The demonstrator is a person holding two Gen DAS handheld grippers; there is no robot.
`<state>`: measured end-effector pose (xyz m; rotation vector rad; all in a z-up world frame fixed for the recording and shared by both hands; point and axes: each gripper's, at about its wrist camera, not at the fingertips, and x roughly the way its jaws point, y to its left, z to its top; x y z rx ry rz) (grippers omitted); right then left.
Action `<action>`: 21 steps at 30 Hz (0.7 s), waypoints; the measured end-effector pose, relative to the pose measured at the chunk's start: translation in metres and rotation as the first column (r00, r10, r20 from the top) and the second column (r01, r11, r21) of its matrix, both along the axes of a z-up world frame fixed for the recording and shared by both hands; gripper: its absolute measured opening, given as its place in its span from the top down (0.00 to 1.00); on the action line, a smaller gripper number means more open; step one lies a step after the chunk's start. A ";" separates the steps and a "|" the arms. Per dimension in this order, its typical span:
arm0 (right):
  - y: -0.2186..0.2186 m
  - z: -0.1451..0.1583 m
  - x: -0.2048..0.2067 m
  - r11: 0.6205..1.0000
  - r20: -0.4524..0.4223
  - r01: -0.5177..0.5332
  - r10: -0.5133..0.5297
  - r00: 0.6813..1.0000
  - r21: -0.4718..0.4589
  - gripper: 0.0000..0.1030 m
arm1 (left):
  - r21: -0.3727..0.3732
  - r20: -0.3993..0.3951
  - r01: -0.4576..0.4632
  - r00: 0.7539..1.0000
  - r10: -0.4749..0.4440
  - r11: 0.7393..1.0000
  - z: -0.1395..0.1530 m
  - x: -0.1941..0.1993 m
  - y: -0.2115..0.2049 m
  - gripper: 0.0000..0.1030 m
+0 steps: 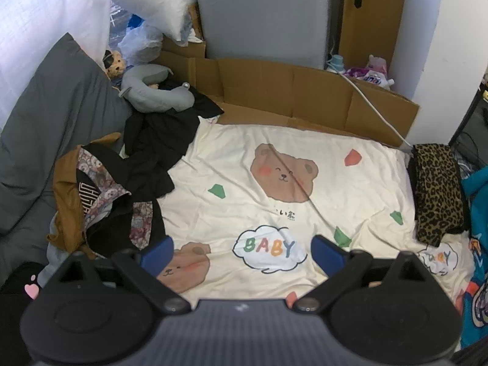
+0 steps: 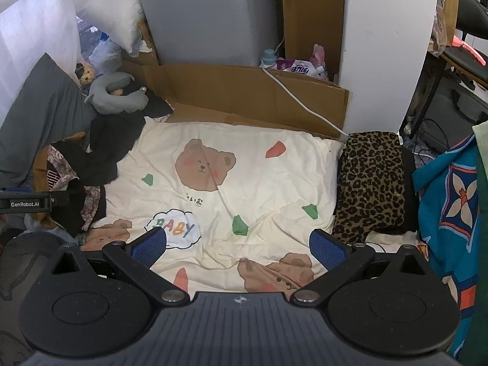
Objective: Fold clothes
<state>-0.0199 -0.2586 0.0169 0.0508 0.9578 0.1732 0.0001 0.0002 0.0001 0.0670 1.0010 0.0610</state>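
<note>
Clothes for folding lie in two lots on a bed, one at each side of a cream bedsheet [image 1: 305, 158] printed with brown bear faces, green and red patches and a "BABY" cloud. Nearest the cameras: left gripper [image 1: 242, 251], blue-padded fingers [image 1: 157, 251] spread wide apart, nothing between them, hanging over the sheet's near edge; right gripper [image 2: 238, 245], fingers [image 2: 326, 248] likewise wide apart and empty, above a crumpled bear print. Left lot: unfolded clothes pile [image 1: 116, 189], a loose heap of black, mustard-brown and floral-patterned garments, lying on the sheet's left edge and partly on a grey duvet [image 1: 45, 128]; seen also in the right wrist view [image 2: 79, 167], with part of the left gripper's body showing at that picture's left edge. Right lot: leopard-print garment [image 2: 369, 183], folded flat, resting on a black item at the sheet's right edge; also in the left wrist view [image 1: 436, 189]. Beside it, further right: blue patterned fabric [image 2: 451, 201]. Behind the pile: grey neck pillow [image 1: 152, 91], small teddy bear [image 1: 114, 64] just beyond it. Behind the bed: flattened cardboard [image 1: 289, 88], white cable [image 1: 375, 106] trailing across it, grey cabinet [image 1: 262, 15], white pillow [image 1: 152, 3].
</note>
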 end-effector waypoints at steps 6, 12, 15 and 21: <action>0.004 -0.005 -0.006 1.000 0.005 0.007 -0.007 1.000 0.020 0.00 | -0.005 0.002 0.000 1.000 0.000 1.000 0.001 0.001 0.001 0.05; -0.001 0.002 0.002 1.000 -0.004 0.010 -0.009 1.000 0.024 0.00 | -0.010 0.003 -0.001 1.000 0.001 1.000 0.001 0.001 0.002 0.03; -0.002 0.002 0.002 1.000 -0.001 0.007 -0.007 1.000 0.025 0.00 | -0.015 0.003 -0.003 1.000 0.003 1.000 0.001 0.001 0.001 0.03; -0.001 0.002 0.001 1.000 0.004 0.007 -0.007 1.000 0.018 0.00 | -0.012 -0.001 -0.007 1.000 0.007 1.000 0.001 0.002 0.001 0.02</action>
